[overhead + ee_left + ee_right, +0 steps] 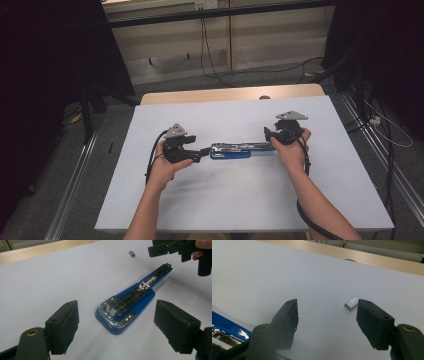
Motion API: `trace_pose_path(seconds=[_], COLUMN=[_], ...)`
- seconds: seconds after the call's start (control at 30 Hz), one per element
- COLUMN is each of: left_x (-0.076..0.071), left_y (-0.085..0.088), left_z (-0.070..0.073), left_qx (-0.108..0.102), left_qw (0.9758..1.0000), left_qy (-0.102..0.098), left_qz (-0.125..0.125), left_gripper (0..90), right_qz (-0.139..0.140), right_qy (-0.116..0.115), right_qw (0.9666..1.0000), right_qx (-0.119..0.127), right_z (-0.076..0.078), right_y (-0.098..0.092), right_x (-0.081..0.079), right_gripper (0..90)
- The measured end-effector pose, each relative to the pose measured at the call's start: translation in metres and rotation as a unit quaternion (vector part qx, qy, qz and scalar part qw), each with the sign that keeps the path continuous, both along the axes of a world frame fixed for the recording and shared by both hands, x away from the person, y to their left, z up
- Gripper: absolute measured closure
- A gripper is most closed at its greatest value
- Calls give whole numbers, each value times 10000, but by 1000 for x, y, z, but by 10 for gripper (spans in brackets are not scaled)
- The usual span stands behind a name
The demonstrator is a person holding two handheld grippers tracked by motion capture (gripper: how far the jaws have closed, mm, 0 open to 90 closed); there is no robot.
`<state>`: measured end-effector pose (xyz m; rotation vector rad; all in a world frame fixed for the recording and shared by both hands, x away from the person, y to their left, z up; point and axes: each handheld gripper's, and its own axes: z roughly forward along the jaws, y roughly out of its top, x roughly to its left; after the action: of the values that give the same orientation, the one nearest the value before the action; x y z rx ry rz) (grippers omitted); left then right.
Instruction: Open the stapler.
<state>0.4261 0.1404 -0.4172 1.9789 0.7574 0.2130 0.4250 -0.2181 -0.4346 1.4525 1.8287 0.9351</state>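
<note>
In the lower half of the high view, the left gripper [202,153] and right gripper [266,134] flank the blue metal stapler [231,150], swung open flat mid-frame on the white counter [220,200]. Both grippers are spread, pinching nothing. Farther off, a small silver block of staples [351,303] lies loose; loading it and closing likely remain.

You have a wooden table [165,97] topped by a white sheet [225,200]. A blue stapler [231,150], hinged open flat, lies directly on the sheet. A small block of staples [351,303] rests just beyond the stapler's far end.
</note>
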Motion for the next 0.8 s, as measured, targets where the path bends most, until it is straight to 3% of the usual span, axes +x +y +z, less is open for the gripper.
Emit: trace_pose_path(seconds=[0.2, 0.43, 0.8], left_x=[-1, -1, 0], left_y=[1, 2, 4], left_z=[0, 2, 0], left_qx=[22, 46, 93], left_qw=[10000, 10000, 9998], left_qy=[18, -39, -11], left_qz=[39, 79, 150], left_gripper=[151, 145, 143], right_qz=[-106, -267, -361], right_qy=[90, 198, 392], right_qw=[9999, 9994, 9985], right_qx=[102, 48, -92], right_z=[-3, -6, -19], right_y=[-3, -9, -19], right_x=[6, 15, 28], right_gripper=[303, 299, 371])
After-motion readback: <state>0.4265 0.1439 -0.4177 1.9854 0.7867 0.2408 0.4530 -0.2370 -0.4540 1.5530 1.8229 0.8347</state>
